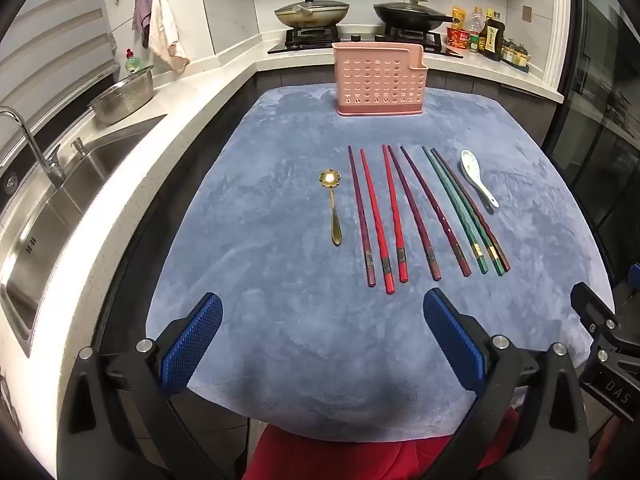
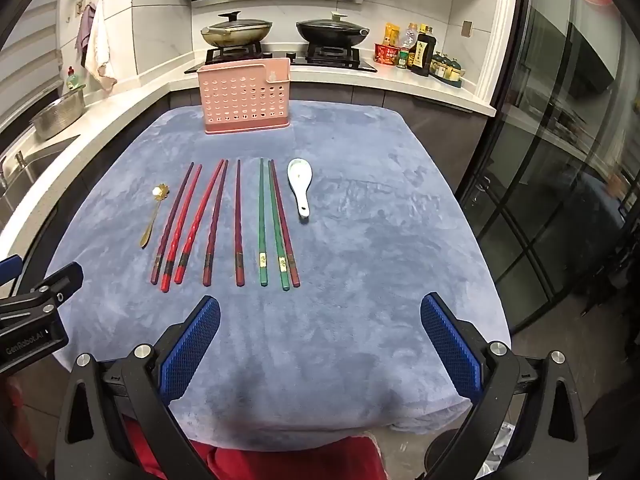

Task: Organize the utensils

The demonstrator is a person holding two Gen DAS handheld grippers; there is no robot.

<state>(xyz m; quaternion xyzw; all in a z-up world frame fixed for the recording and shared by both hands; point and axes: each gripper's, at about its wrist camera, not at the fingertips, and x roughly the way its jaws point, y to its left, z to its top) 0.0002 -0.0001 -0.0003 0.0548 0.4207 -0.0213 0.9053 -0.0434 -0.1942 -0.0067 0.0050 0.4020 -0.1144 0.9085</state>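
Observation:
A pink perforated utensil holder stands upright at the far end of a table under a blue cloth. Several chopsticks in red, maroon and green lie side by side mid-table. Left of them lies a gold flower-shaped spoon, right of them a white ceramic spoon. My left gripper and right gripper both hover open over the near edge, short of the chopsticks, with nothing between their blue pads.
A white counter wraps the left and back, with a steel sink, a metal colander, two lidded pans on a hob, and sauce bottles. A glass door runs along the right.

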